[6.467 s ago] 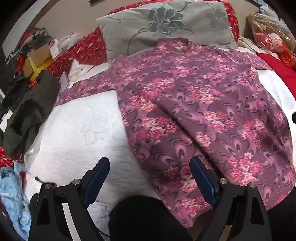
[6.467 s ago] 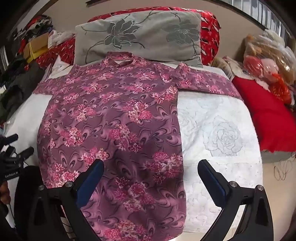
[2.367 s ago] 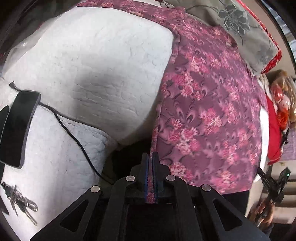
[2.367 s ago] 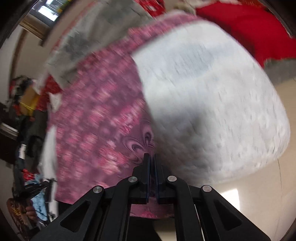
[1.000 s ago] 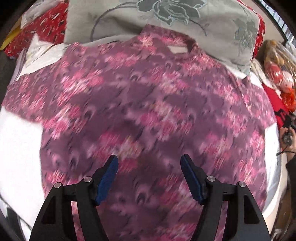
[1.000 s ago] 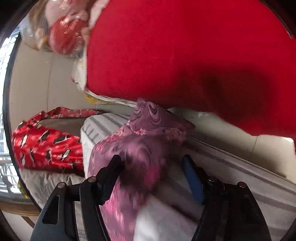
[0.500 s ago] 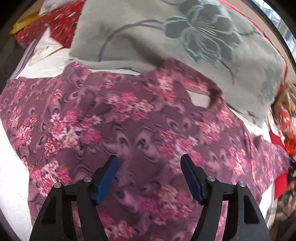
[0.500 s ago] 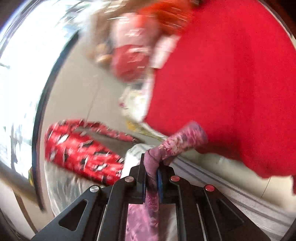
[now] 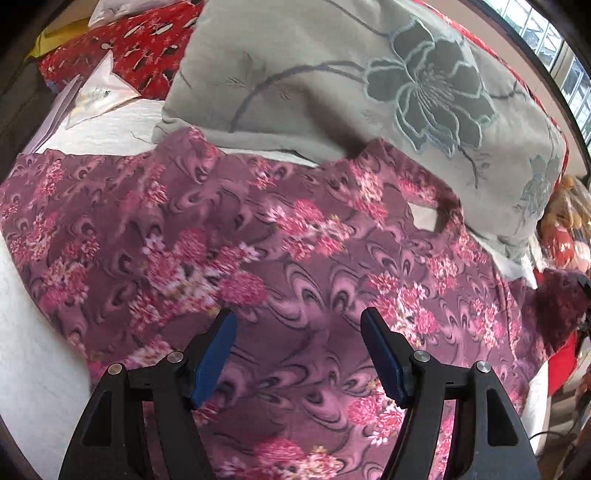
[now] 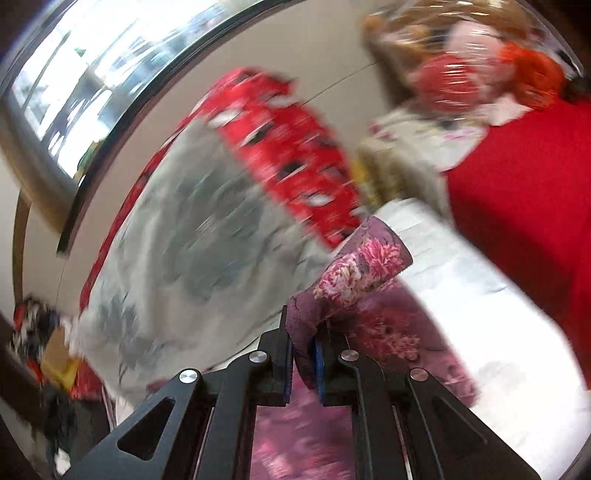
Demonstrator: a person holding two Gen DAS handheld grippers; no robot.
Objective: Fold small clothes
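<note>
A purple shirt with pink flowers (image 9: 295,258) lies spread on the white quilted bed (image 9: 33,350), its collar toward the grey pillow. My left gripper (image 9: 297,332) is open and empty, hovering over the shirt's upper middle. My right gripper (image 10: 304,354) is shut on the shirt's right sleeve (image 10: 354,273) and holds its cuff lifted off the bed. That lifted sleeve also shows at the right edge of the left wrist view (image 9: 557,302).
A grey pillow with a flower print (image 9: 351,85) lies behind the collar, backed by a red patterned cushion (image 9: 140,33). A red blanket (image 10: 517,203) and a plastic bag with toys (image 10: 480,66) sit to the right. Papers (image 9: 96,96) lie at the far left.
My left gripper moved nearer the collar and stayed open. My right gripper, holding the sleeve, has swung it up and toward the shirt's body; the view now shows the pillow.
</note>
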